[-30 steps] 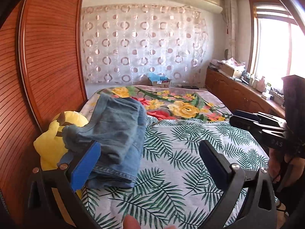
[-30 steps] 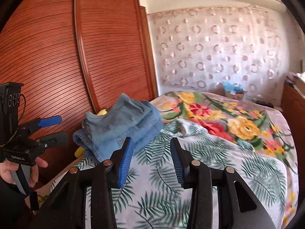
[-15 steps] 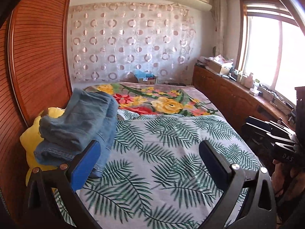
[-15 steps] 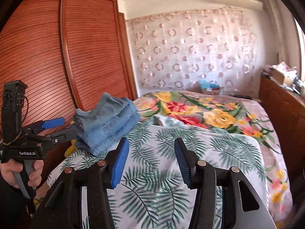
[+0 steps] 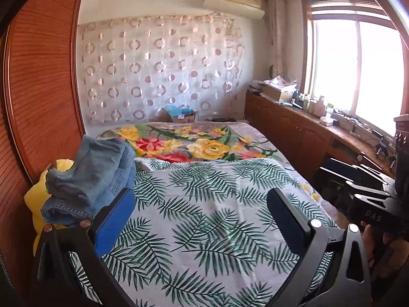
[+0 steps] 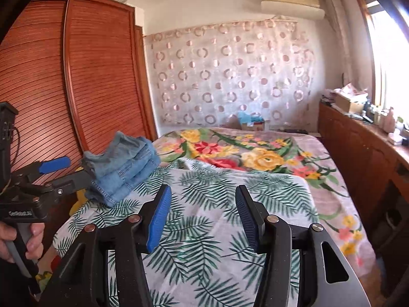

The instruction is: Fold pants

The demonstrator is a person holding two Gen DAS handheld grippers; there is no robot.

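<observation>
The blue jeans (image 5: 94,176) lie folded in a thick stack at the left edge of the bed, resting partly on a yellow pillow (image 5: 38,194); they also show in the right wrist view (image 6: 125,166). My left gripper (image 5: 202,212) is open and empty, held back from the bed with the jeans just beyond its left finger. It also shows in the right wrist view (image 6: 64,172), close beside the stack. My right gripper (image 6: 202,204) is open and empty above the palm-leaf sheet (image 6: 217,230).
A wooden wardrobe (image 6: 76,89) stands left of the bed. A flowered blanket (image 5: 199,143) covers the far half of the bed. A long wooden cabinet (image 5: 306,133) with clutter runs under the window on the right. A cardboard box (image 5: 182,115) sits beyond the bed.
Both grippers have pulled back and up from the bed. The folded jeans now sit farther away, untouched on the pillow. The right gripper's jaws have opened wider.
</observation>
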